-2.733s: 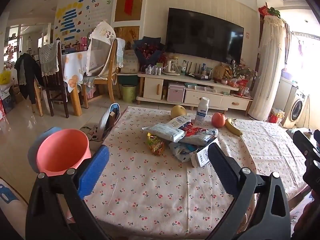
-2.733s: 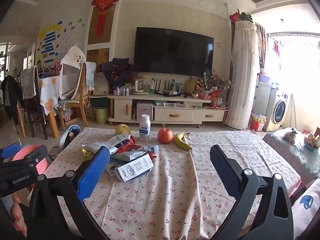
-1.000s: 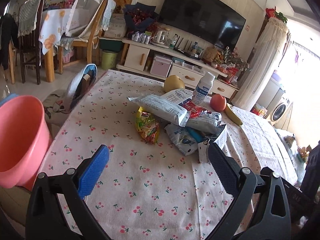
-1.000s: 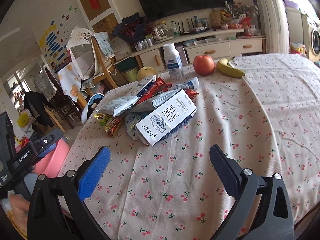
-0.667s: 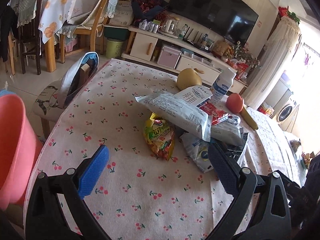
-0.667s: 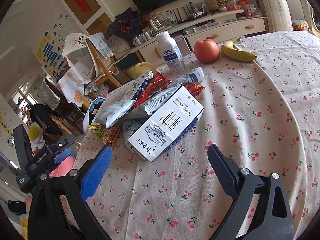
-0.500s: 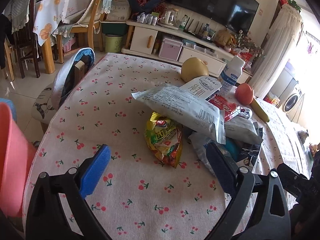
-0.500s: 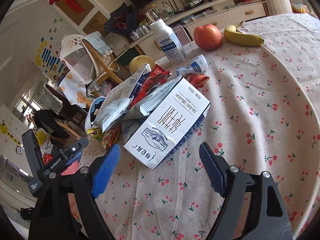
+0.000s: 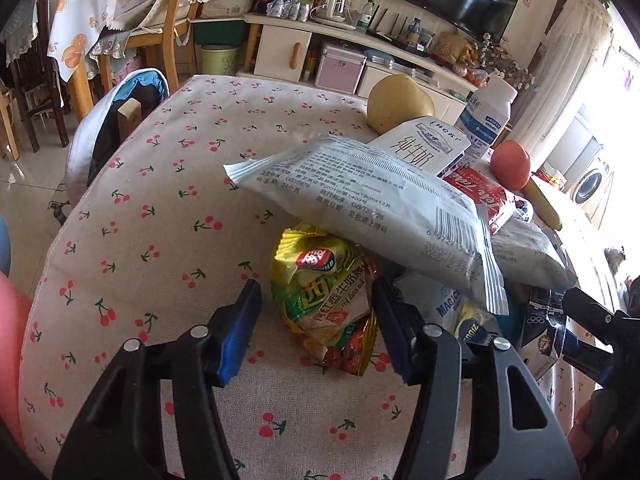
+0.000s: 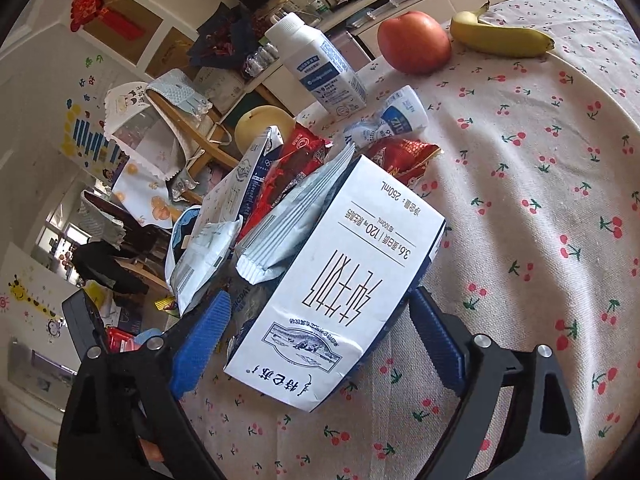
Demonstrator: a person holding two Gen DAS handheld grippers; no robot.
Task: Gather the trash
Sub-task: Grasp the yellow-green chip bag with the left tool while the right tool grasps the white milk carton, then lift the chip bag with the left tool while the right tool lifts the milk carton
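- Closing around the yellow snack wrapper (image 9: 326, 300), the left gripper (image 9: 316, 330) has fingers on either side, its left pad not yet touching.
- Opening, the right gripper (image 10: 320, 340) straddles the white milk carton (image 10: 340, 292), fingers spread wide.
- Both lie in the trash pile on the cherry-print bench (image 9: 160, 208), near the apple (image 10: 414, 42).

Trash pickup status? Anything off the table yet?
Nothing looks collected: the wrapper pile sits on the table. In hand: left gripper closing around the yellow snack bag; right gripper opening, astride the milk carton. The whole pile is left.
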